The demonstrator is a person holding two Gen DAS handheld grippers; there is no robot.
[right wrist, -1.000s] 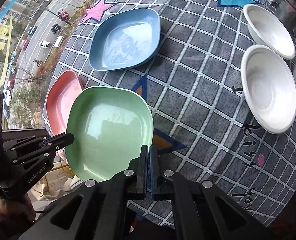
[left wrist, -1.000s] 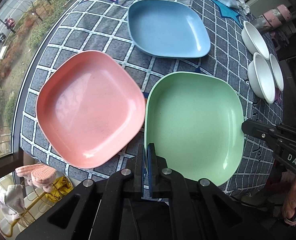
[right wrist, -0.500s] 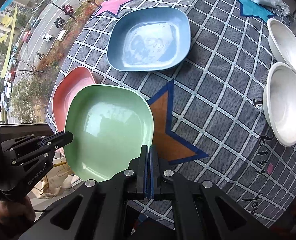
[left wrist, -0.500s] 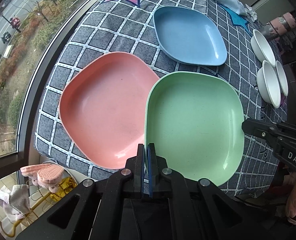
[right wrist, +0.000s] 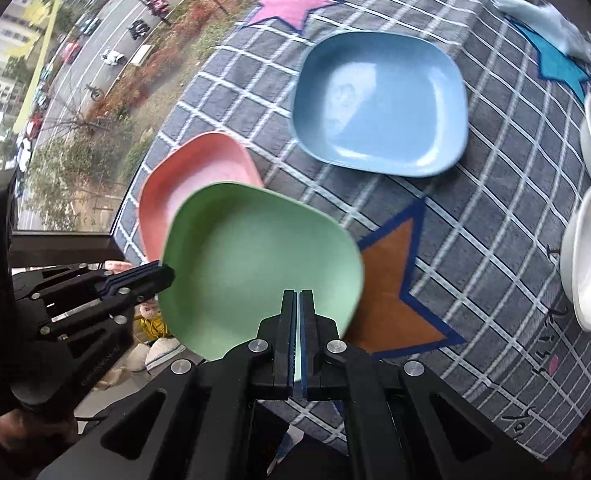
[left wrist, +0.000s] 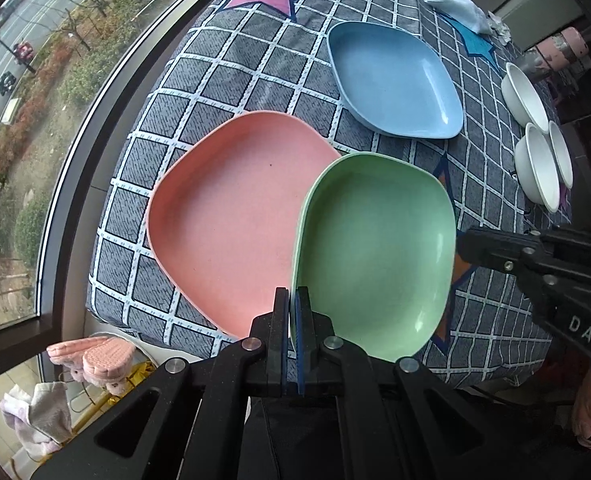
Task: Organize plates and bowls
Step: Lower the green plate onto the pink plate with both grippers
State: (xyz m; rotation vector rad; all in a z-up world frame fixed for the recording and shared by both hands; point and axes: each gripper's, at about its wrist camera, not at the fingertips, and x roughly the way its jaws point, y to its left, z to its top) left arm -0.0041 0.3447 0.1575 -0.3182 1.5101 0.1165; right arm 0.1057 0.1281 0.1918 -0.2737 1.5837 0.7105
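Green plate hangs lifted between both tools: the left hand-held gripper is clenched on its near left rim, and the right hand-held gripper is clenched on its near right rim. The plate's far left edge overlaps the pink plate, which lies on the checked cloth of the bench. The blue plate sits further back, apart from both. White bowls stand at the right edge.
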